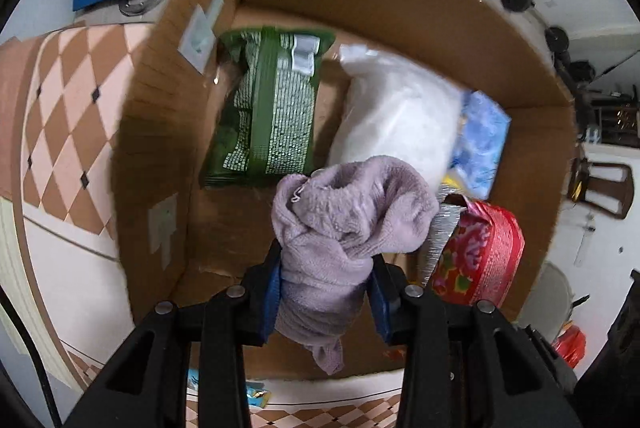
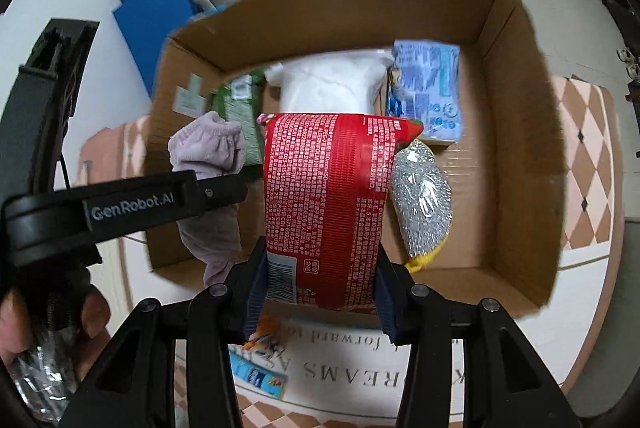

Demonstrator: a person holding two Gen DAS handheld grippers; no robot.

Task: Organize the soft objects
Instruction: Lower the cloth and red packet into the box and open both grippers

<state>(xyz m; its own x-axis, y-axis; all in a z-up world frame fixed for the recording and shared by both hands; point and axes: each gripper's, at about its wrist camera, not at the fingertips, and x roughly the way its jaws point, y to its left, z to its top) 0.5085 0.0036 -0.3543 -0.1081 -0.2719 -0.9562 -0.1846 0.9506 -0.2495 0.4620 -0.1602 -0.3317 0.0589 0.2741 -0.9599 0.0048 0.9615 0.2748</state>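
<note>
Checkered pink-and-brown floor covering (image 1: pixel 68 116) lies under a large open brown cardboard box (image 1: pixel 400 0), seen from above by both cameras. Over the box, the left hand-held gripper (image 1: pixel 326 292) is clamped on a bunched lilac fleece cloth (image 1: pixel 348 220), its blue pads (image 1: pixel 272 292) pressing the fabric from both sides. The right hand-held gripper (image 2: pixel 320 292) is clamped on a red printed soft packet (image 2: pixel 324 196), held above the box's near side. Inside the box lie a green printed packet (image 1: pixel 264 112), a white plastic bag (image 1: pixel 396 116) beside it, a light-blue tissue pack (image 2: pixel 428 92) against the bag, and a silver mesh scourer in clear wrap (image 2: pixel 420 196) near the red packet.
</note>
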